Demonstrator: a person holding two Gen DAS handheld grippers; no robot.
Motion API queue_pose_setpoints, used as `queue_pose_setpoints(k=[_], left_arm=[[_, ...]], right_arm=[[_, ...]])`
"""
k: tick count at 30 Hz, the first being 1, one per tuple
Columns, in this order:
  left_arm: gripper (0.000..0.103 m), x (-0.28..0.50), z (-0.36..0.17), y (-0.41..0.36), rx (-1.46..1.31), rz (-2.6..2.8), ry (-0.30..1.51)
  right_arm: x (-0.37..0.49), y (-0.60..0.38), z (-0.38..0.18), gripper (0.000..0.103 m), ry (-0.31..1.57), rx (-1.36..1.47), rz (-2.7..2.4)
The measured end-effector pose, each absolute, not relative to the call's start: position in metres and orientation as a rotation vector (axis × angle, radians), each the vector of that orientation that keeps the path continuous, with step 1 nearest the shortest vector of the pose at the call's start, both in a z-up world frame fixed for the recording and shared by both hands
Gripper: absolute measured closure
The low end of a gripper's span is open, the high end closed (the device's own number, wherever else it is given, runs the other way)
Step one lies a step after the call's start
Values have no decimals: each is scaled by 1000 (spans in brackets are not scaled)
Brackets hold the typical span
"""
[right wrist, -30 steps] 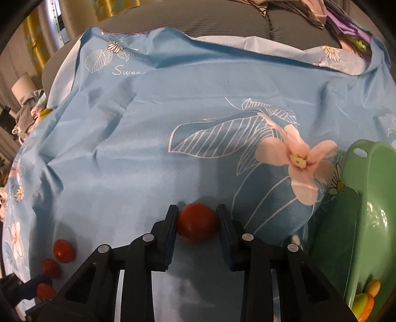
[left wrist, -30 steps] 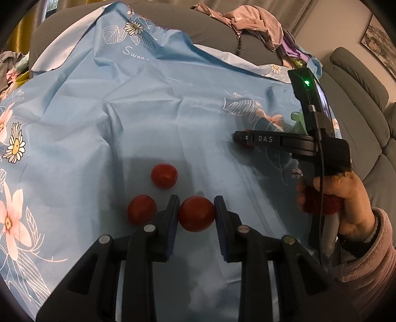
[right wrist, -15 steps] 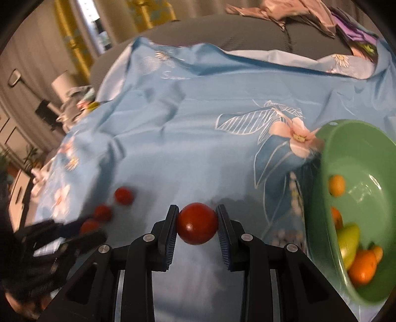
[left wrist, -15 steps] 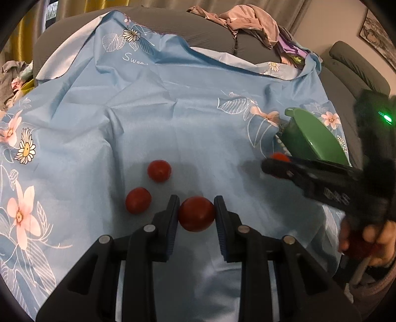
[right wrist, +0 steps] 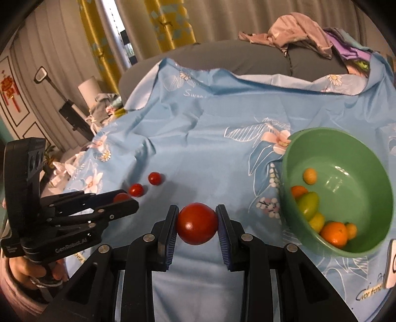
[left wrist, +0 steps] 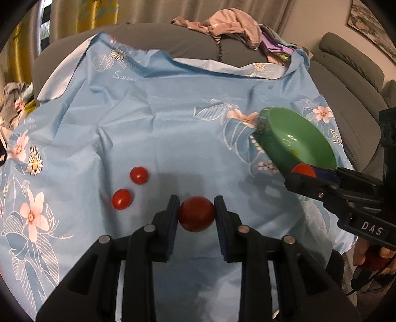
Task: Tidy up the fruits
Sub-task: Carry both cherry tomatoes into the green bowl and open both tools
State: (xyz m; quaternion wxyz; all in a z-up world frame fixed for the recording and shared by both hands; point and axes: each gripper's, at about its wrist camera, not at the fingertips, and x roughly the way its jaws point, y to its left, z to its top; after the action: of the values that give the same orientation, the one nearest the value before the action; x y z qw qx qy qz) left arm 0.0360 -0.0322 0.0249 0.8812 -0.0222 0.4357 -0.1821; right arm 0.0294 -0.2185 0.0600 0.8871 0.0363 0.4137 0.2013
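- Left tool (left wrist: 196, 214) pinches a red tomato (left wrist: 196, 213) between its two pads, low over the blue flowered cloth (left wrist: 173, 119).
- Right tool (right wrist: 197, 224) likewise grips a second red tomato (right wrist: 197, 223), a little left of the green bowl (right wrist: 292, 148).
- The bowl sits tilted on the cloth at the right, holding oranges (right wrist: 334, 232), a green fruit (right wrist: 308, 204) and small yellow ones (right wrist: 309, 175).
- Two loose cherry tomatoes lie on the cloth just left of the left tool: one nearer (left wrist: 121, 199), one farther (left wrist: 139, 175), close together but apart.
- In the left wrist view the right tool reaches in from the right, its tip with the tomato in front of the bowl's near rim.
- In the right wrist view the left tool lies at the left, its tip just beside the two loose tomatoes.
- The cloth is draped over a grey sofa (left wrist: 188, 42); a heap of clothes (left wrist: 222, 27) lies on the far back.
- Yellow curtains (right wrist: 168, 22) hang far left.
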Motion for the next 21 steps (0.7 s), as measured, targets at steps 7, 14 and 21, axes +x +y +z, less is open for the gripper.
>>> queue_pose_setpoints(k=[7,14,21], left_arm=[[75,34,43,-60,18,-414,872],[75,39,59,-98,82,-479,837],[74,47,72,-141,128,-558,807]], right_arm=[[18,-241,72,71,816,101,399],[14,-273,81,71,769,138,354],[13,-310,85,70,737,179,285]])
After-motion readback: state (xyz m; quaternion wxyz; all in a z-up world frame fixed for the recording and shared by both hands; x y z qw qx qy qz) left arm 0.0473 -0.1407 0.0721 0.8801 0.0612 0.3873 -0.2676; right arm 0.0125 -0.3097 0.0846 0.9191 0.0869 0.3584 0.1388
